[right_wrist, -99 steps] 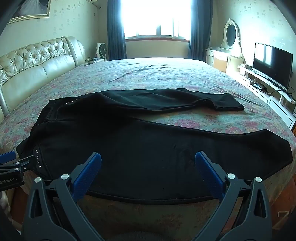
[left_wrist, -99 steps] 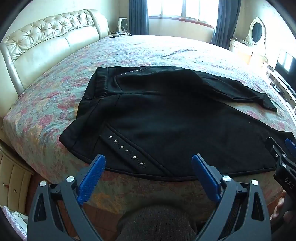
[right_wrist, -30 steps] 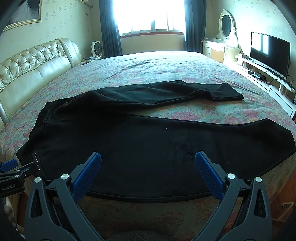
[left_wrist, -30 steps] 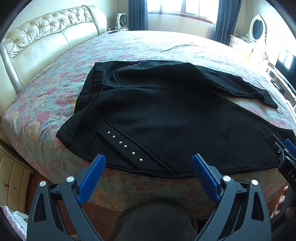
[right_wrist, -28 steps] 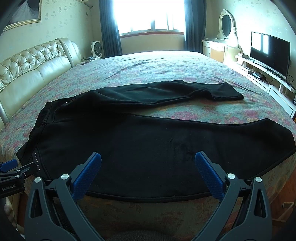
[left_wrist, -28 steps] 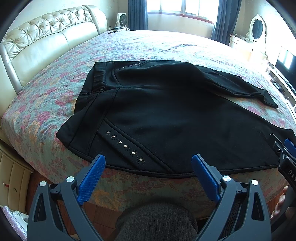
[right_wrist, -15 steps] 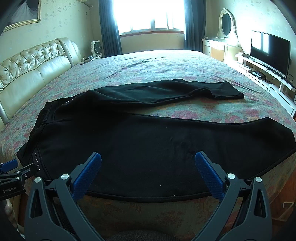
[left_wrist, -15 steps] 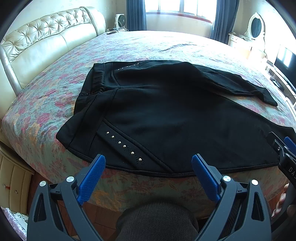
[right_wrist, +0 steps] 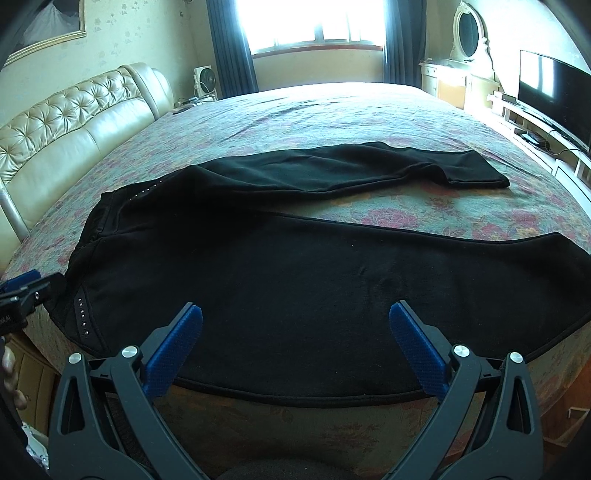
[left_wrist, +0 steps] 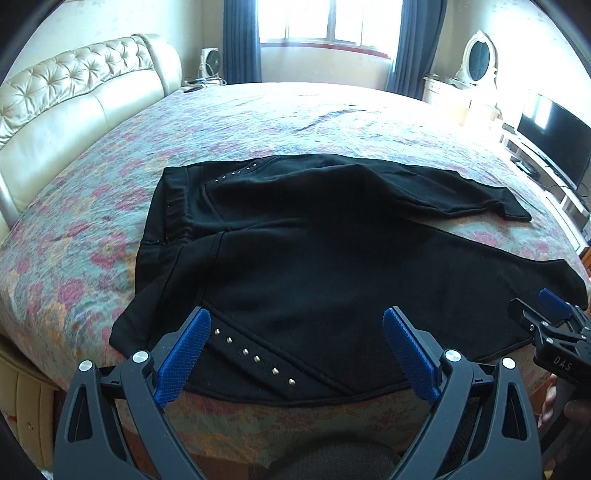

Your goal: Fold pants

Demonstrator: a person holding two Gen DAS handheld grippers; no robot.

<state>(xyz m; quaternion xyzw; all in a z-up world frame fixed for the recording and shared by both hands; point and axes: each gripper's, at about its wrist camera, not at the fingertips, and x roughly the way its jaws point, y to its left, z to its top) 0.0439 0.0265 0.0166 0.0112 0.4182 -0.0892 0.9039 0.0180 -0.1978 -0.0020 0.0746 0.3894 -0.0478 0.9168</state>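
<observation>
Black pants [left_wrist: 314, 258] lie spread flat on the bed, waistband to the left, two legs running right and apart. They also show in the right wrist view [right_wrist: 295, 280]. A row of metal studs [left_wrist: 255, 358] marks the near hip. My left gripper [left_wrist: 297, 350] is open and empty, over the near edge at the hip. My right gripper [right_wrist: 295, 339] is open and empty, over the near edge of the closer leg. Each gripper shows at the edge of the other's view.
The bed has a floral cover [left_wrist: 74, 229] and a cream tufted headboard [left_wrist: 74, 96] on the left. A TV [right_wrist: 554, 99] on a low stand and a dresser with an oval mirror [right_wrist: 467, 33] stand at the right. A fan [left_wrist: 210, 62] is by the window.
Both grippers have moved forward a little toward the near edge of the pants. The pants lie as before. Both grippers stay open.
</observation>
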